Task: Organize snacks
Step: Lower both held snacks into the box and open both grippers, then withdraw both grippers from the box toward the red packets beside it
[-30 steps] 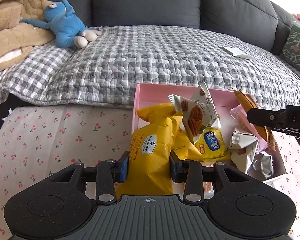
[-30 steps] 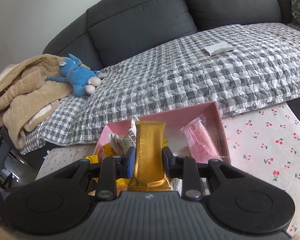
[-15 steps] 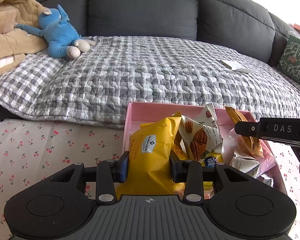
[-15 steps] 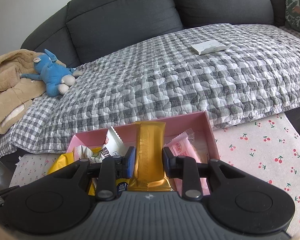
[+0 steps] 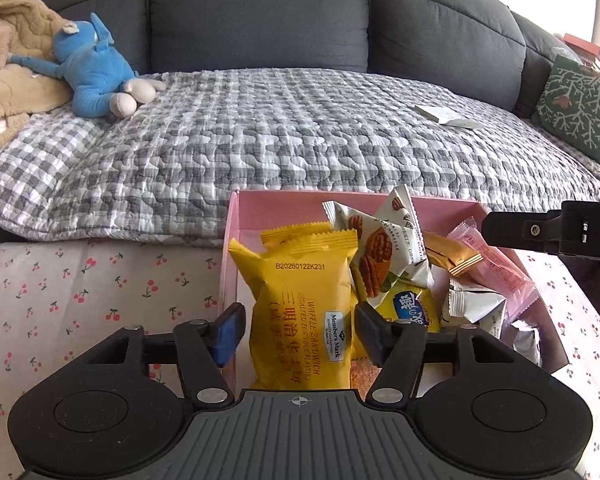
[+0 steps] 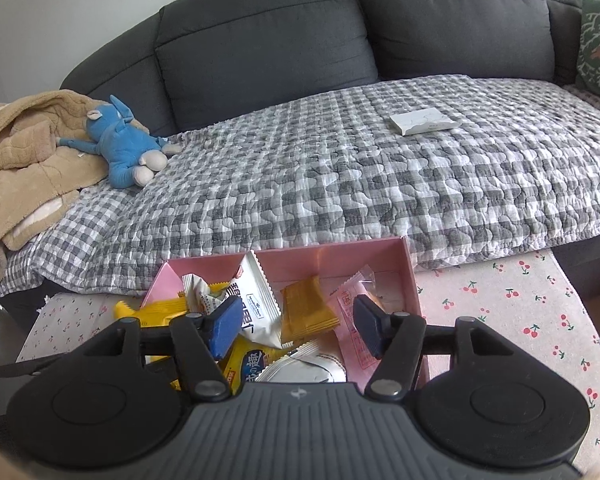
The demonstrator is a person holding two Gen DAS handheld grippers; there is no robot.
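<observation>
I have both grippers over the pink box (image 5: 231,240), which sits on the cherry-print surface (image 5: 80,288) just in front of the sofa (image 5: 260,12). My left gripper (image 5: 298,330) is spread wide, its fingers standing to either side of the yellow waffle sandwich pack (image 5: 304,304) without pressing it; the pack stands upright at the near left of the box. Behind it to the right, a white pecan packet (image 5: 380,256) leans against the pile, with a gold bar (image 5: 452,254) and a pink wrapped bar (image 5: 496,268) further right. My right gripper (image 6: 294,330) is also spread and holds nothing; through its wrist view I see the gold bar (image 6: 308,312) lying in the box between the white packet (image 6: 256,304) on the left and the pink bar (image 6: 354,312) on the right. In the left wrist view the right gripper's black finger (image 5: 540,232) reaches in from the right edge above the pink bar. On the checked quilt (image 6: 340,168) beyond lie a blue plush toy (image 6: 124,144) at far left and a small white box (image 6: 424,120) at far right.
</observation>
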